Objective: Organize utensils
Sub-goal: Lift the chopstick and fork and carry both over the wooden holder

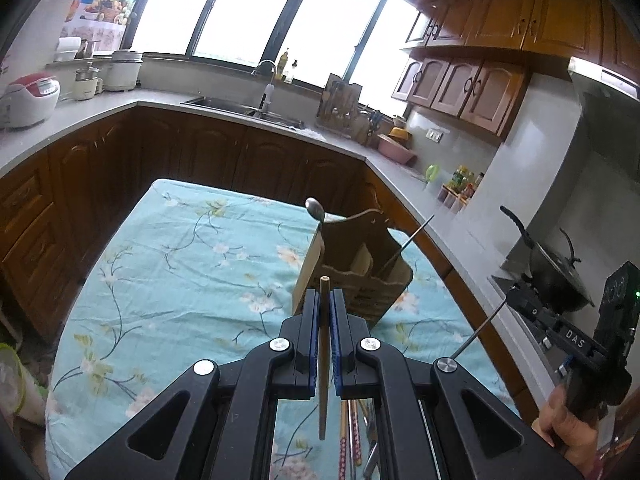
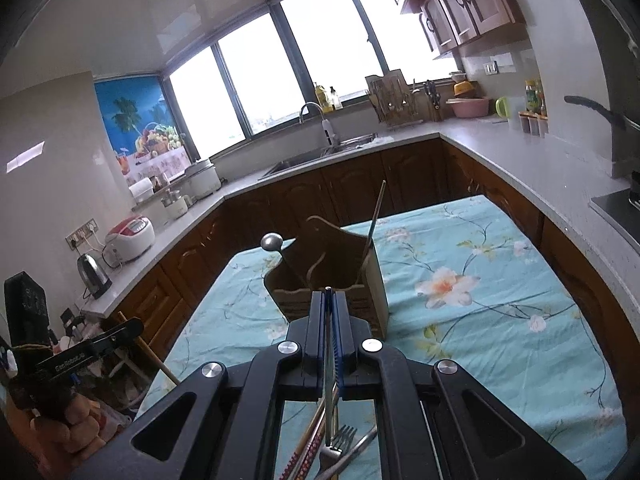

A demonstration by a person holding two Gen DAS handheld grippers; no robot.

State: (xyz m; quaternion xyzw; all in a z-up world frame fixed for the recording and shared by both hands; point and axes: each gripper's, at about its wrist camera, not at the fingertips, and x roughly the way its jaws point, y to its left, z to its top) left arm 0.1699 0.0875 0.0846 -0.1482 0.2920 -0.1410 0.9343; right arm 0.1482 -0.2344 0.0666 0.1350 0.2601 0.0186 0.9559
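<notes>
Floral-clothed table (image 2: 500, 320) (turquoise) carries wooden caddy (image 2: 332, 280) and loose utensils (image 2: 336, 452).

Each camera sits on its tool and looks forward and a little downward. Both views share the near wooden holder (image 1: 352, 276) (image 2: 332, 276), worktop (image 1: 180, 264) (image 2: 480, 320) and windows (image 1: 248, 8) (image 2: 320, 52).

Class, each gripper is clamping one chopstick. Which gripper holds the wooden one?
The left gripper holds the wooden chopstick, brown and thick. The right gripper clamps a thin grey metal chopstick.
</notes>
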